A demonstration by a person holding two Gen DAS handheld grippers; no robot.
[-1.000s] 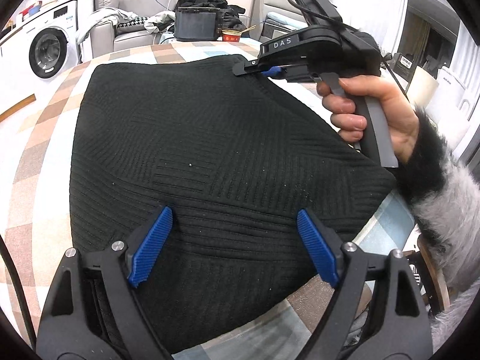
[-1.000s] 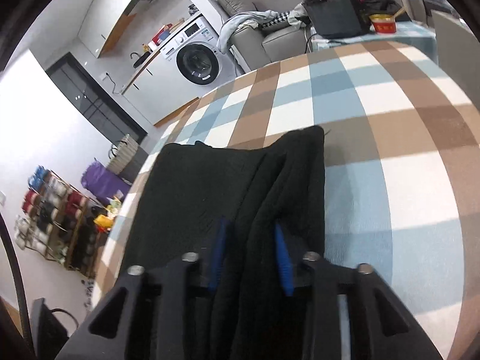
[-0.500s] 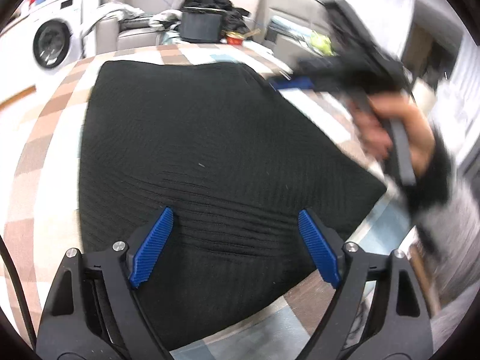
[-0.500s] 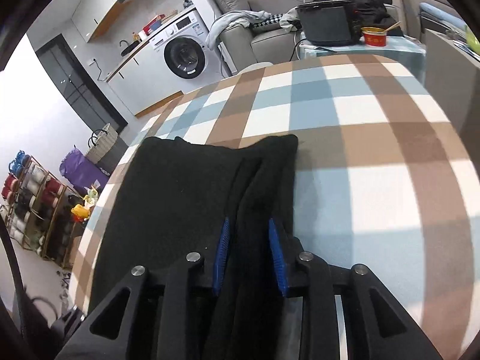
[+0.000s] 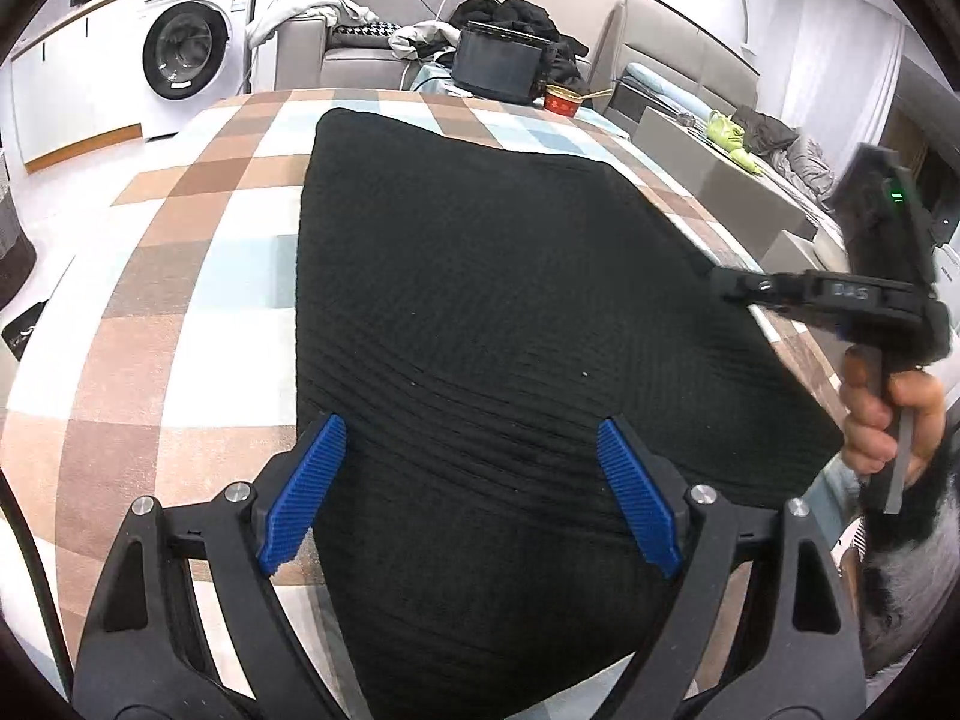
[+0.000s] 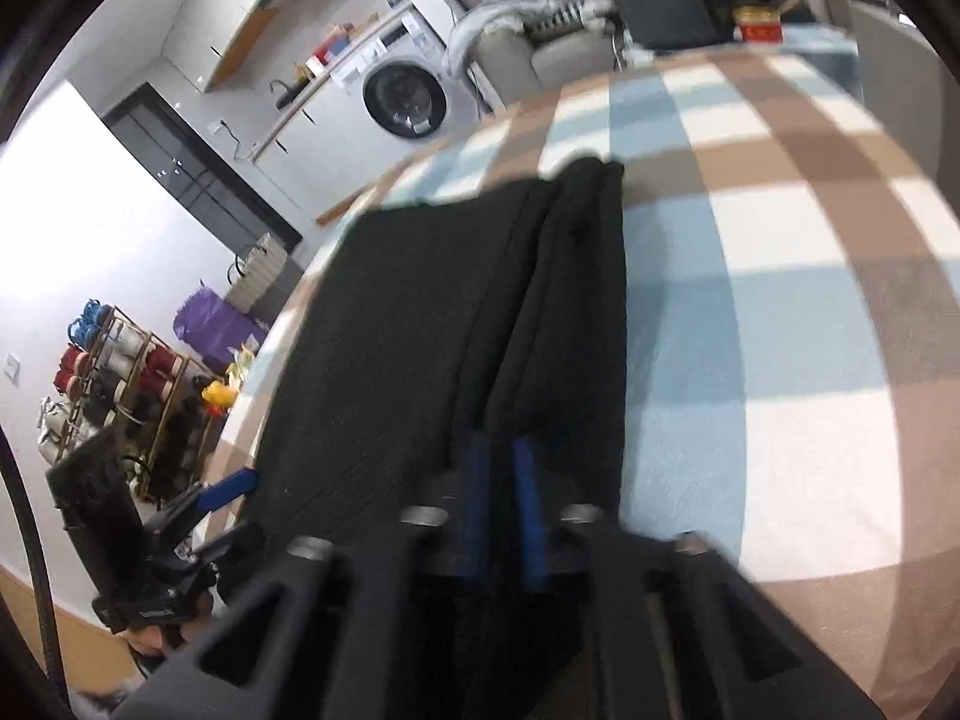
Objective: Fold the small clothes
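on checked table [image 5: 198, 276]: right gripper [image 6: 503, 516] fingers clamped on black knit [image 5: 510, 312]; left gripper [image 5: 471, 498] fingers apart.

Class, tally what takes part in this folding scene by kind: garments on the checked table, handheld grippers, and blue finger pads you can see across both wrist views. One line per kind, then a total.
Black knit garments: 1
Handheld grippers: 2, the left gripper and the right gripper
Blue finger pads: 4, two on each gripper
Total: 7

Checked tbl cloth [image 5: 198, 276]; blk knit garment [image 5: 480, 300] flat on it.
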